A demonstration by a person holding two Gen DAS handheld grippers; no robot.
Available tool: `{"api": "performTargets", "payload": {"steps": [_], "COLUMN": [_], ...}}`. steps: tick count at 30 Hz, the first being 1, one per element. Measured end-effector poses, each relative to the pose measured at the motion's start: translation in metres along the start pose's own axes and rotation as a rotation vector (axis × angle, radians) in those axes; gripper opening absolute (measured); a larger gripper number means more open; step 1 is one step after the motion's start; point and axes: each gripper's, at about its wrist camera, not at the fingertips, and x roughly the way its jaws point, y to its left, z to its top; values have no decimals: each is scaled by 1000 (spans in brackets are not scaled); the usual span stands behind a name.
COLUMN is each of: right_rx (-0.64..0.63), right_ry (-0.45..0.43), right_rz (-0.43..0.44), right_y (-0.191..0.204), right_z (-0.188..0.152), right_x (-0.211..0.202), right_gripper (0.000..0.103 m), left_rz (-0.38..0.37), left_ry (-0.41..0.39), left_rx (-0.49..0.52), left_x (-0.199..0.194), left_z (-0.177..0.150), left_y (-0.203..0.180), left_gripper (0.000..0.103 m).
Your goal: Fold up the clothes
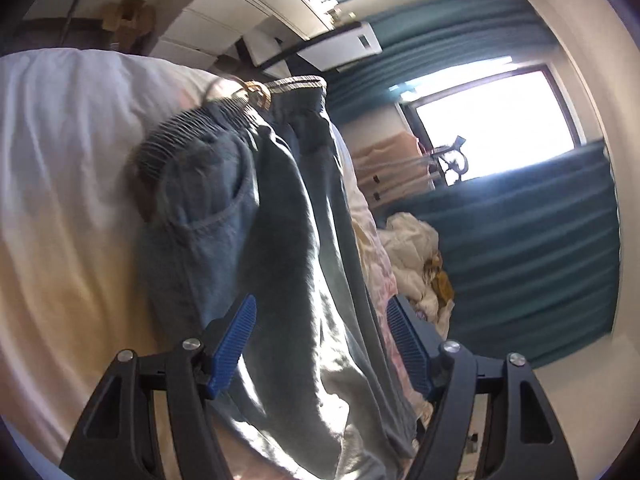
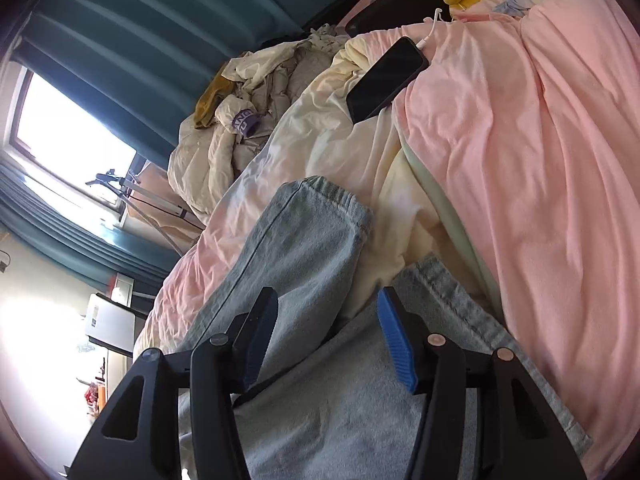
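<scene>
bed (image 2: pixel 540 160) under pink duvet. jeans (image 1: pixel 280 220) lie along it, waistband at white-sheet end, cuffs (image 2: pixel 328 200) mid-duvet. phone (image 2: pixel 384 80) near far edge. left gripper (image 1: pixel 320 340) fingers wide, straddling denim, no pinch. right gripper (image 2: pixel 328 336) fingers parted over leg, not gripping.

jeans (image 2: pixel 312 240) — matt faded denim | phone (image 2: pixel 386 80) — glossy black glass
</scene>
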Motion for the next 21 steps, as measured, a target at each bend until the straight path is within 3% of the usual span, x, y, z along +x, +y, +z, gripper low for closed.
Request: {"api": "performTargets", "payload": {"steps": [3, 6, 9, 12, 14, 16, 18, 21], "right_rx": [27, 80, 115, 133, 140, 149, 161, 178], "right_ry": [17, 36, 51, 66, 74, 83, 89, 98], "right_rz": [-11, -23, -30, -36, -40, -46, -52, -52], "right_y": [-6, -16, -20, -21, -21, -21, -22, -24], "right_z": [-8, -10, -11, -14, -15, -16, -18, -19], "right_x": [-2, 2, 10, 17, 22, 26, 31, 35], "right_gripper": [53, 53, 53, 53, 53, 53, 53, 53], "left_rz": [9, -14, -38, -156, -197, -180, -111, 5], "left_ry": [-19, 16, 42, 33, 2, -4, 24, 31], "left_rx": [-155, -296, -377, -450, -489, -496, -424, -300], "left_x": [1, 23, 49, 70, 81, 92, 102, 104], "left_z": [28, 40, 46, 50, 54, 58, 64, 70], "left_y": [51, 91, 111, 120, 121, 118, 106, 92], "left_gripper": [77, 77, 77, 77, 77, 80, 78, 47]}}
